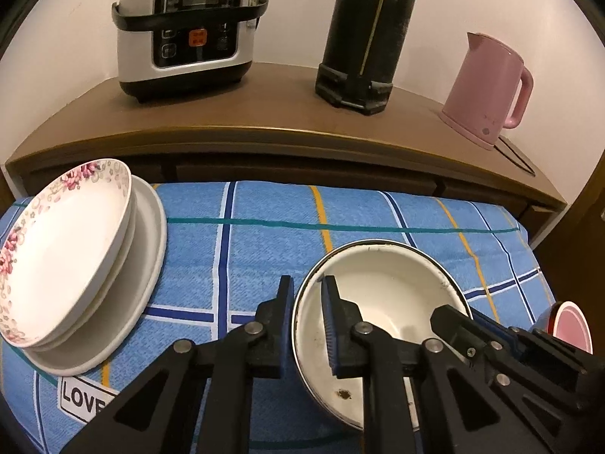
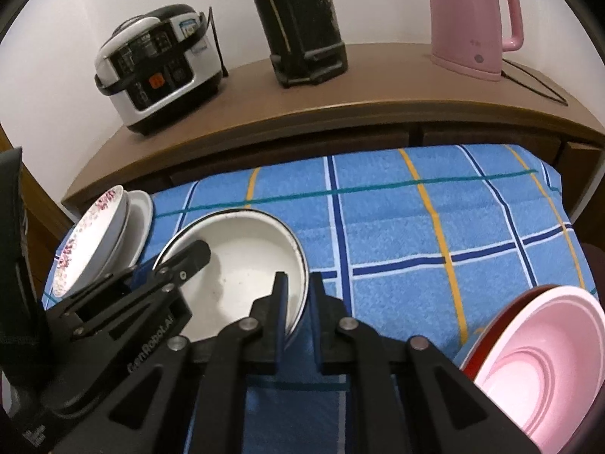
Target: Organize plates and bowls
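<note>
Stack at left: a flowered plate (image 1: 64,249) leans on plain white plates (image 1: 124,295), tilted up at the left edge of the blue checked cloth (image 1: 264,234).
White bowl: the enamel bowl (image 1: 382,295) rests near the middle of the cloth, well apart from the stack; dark specks and a rust spot show inside.
Left gripper: the left gripper (image 1: 308,325) straddles the bowl's left rim, one finger outside and one inside, jaws clamped on the rim.
Right gripper: the right gripper (image 2: 298,321) holds the opposite rim the same way, jaws pressed together on the thin wall.
Pink bowl: a pink bowl (image 2: 544,363) sits nested in a red one (image 2: 499,325) at the right edge of the cloth, untouched.
Handling (judgement): the white bowl looks stiff, light and smooth; its glaze may slip and chip if knocked, so two opposite rim grips suit it.
Shelf behind: rice cooker (image 1: 189,30), black flask (image 1: 370,38), pink kettle (image 1: 487,90).
Hidden: the bowl's near rim lies under the grippers; the pink bowl is cut off by the frame edge; whether the white bowl has lifted off the cloth cannot be told.
</note>
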`<state>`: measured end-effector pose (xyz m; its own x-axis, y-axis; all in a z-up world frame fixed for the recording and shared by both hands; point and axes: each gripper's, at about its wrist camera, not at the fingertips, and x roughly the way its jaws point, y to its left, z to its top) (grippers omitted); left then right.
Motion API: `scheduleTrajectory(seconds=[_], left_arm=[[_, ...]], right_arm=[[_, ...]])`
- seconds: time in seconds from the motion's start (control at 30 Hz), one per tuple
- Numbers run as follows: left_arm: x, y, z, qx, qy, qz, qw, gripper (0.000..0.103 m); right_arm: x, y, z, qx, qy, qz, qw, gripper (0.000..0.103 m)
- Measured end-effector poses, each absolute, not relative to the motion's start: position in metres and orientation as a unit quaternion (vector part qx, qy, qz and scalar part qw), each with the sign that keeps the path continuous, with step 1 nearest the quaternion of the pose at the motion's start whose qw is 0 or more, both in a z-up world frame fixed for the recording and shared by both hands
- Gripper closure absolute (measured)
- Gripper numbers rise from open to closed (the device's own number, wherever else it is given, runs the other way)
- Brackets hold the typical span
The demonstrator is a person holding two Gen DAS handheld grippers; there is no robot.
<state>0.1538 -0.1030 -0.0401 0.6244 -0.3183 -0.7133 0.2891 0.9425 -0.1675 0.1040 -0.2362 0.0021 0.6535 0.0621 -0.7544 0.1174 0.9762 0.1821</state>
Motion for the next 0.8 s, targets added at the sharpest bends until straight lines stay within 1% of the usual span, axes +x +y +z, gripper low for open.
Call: scheduleTrajectory(seconds=[0.13,0.23,0.37,0.57,0.8], left_arm=[[0.153,-0.103,-0.04,-0.017,0.396,-0.166,0.903,0.086],[0.154,-0.102,-0.042,-0.026,0.397,-0.169,0.902,0.087],[0.154,-0.102,-0.042,-0.028,0.396,-0.169,0.902,0.087],[0.151,-0.1,-0.039,-0.046,0.393,-0.185,0.9,0.087],[0.145,-0.101,-0.031,-0.055,0.38,-0.204,0.9,0.087]], right_arm=[[0.107,-0.234,0.003,0.098,0.419,-0.019,0.903,0.092],[0.11,-0.232,0.001,0.088,0.426,-0.017,0.9,0.09],[0.112,-0.231,0.0,0.089,0.428,-0.017,0.899,0.09],[0.103,-0.233,0.001,0.106,0.421,-0.018,0.901,0.091],[0.092,-0.231,0.018,0.096,0.401,-0.03,0.91,0.091]])
